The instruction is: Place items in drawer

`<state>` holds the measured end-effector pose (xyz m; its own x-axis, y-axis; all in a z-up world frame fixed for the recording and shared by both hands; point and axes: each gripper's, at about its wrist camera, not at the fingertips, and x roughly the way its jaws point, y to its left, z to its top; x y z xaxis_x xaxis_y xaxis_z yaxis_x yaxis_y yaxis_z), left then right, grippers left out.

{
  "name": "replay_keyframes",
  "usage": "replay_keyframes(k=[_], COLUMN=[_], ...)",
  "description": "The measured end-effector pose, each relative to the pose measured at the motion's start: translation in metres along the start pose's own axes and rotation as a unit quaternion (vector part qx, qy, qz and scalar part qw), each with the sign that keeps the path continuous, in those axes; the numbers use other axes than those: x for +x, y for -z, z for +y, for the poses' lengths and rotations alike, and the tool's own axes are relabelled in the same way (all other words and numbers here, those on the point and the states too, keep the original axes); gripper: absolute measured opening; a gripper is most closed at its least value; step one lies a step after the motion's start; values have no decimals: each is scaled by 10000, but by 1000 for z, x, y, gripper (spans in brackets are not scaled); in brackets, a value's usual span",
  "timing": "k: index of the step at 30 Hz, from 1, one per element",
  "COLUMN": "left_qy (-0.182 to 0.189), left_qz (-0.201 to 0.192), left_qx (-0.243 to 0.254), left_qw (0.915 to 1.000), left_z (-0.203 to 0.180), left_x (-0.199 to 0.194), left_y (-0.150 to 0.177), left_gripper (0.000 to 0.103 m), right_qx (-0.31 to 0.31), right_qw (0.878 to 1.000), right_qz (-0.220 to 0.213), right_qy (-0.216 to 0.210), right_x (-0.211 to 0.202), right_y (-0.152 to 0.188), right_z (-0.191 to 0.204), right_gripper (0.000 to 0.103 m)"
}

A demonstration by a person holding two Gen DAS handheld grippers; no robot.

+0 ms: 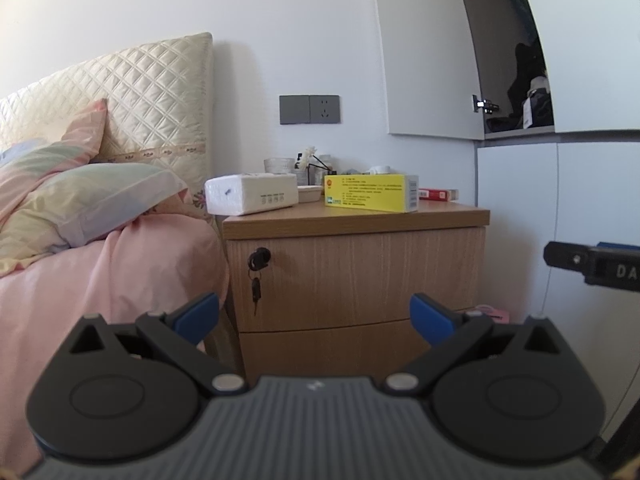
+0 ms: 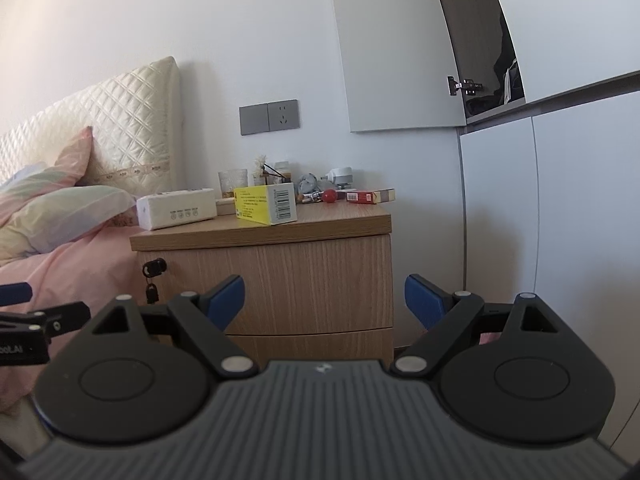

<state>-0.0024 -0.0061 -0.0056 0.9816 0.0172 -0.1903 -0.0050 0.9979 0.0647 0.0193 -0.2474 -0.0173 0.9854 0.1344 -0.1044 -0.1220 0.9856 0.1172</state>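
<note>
Nothing is stowed yet: both drawers [image 1: 352, 276] are seen shut, and the boxes [image 1: 370, 193] are left on the counter [image 1: 360, 216]. Left hand-held gripper [image 1: 315, 317] and right hand-held gripper [image 2: 324, 300] are held spread, empty.

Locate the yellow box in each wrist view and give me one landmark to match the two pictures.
Left wrist view: the yellow box stands right of centre on the nightstand, long face toward the camera, right of the white tissue pack.
Right wrist view: the yellow box stands just left of centre, barcode end facing the camera.
Shared landmark: the grey wall socket above the nightstand.
</note>
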Motion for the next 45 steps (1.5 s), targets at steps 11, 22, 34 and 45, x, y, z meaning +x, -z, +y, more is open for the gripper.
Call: replay_keyframes(k=[11,22,34,45], left_qy=[-247,-263,-84,-195], left_qz=[-51,-107,57,181], left_qx=[9,38,260,168], left_qw=[9997,9996,9996,9995], left_z=[5,5,-15,5], left_x=[1,5,10,49], left_y=[1,4,-2,-8], left_gripper=[103,103,103,103], right_qx=[59,302,474,554], right_qw=[9999,9976,9948,9929], right_qz=[39,-233,-207,117], right_qy=[-136,-581,-881,-1045], right_x=[0,4,9,41], right_y=[-2,-1,-11,-22], right_z=[-19,-17,-25,-38], right_gripper=[89,89,89,89])
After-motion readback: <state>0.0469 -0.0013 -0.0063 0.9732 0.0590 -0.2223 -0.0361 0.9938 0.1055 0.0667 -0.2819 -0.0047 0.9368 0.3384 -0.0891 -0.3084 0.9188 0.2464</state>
